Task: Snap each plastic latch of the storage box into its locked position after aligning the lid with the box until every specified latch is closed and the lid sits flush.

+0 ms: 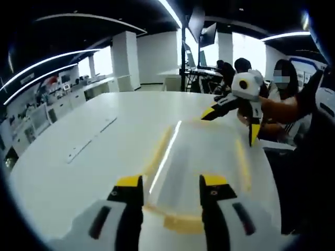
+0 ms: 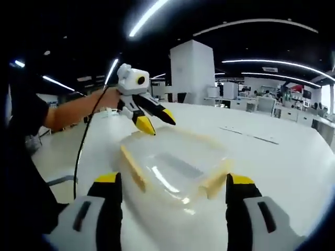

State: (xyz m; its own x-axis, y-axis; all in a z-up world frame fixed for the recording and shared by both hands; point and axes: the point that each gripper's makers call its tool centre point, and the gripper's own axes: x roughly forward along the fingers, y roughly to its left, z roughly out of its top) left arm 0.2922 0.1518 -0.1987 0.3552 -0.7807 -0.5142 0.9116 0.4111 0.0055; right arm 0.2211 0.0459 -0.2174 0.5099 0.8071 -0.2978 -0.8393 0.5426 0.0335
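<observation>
Holding both tools over the storage box (image 2: 172, 167), we log the risks first. The left gripper (image 1: 170, 191) is spread above the lid (image 1: 204, 157) near one yellow end latch (image 1: 183, 224); the right gripper (image 2: 172, 193) is spread wide at the opposite end. Pressing a latch before the lid is seated could, we judge, tip the light box or skate it across the smooth white table (image 1: 78, 151). A side latch (image 2: 133, 170) could be missed or left half-caught.

Container: one translucent box, lid on, middle of the table. Contents: we cannot tell; nothing shows through the cloudy plastic.
</observation>
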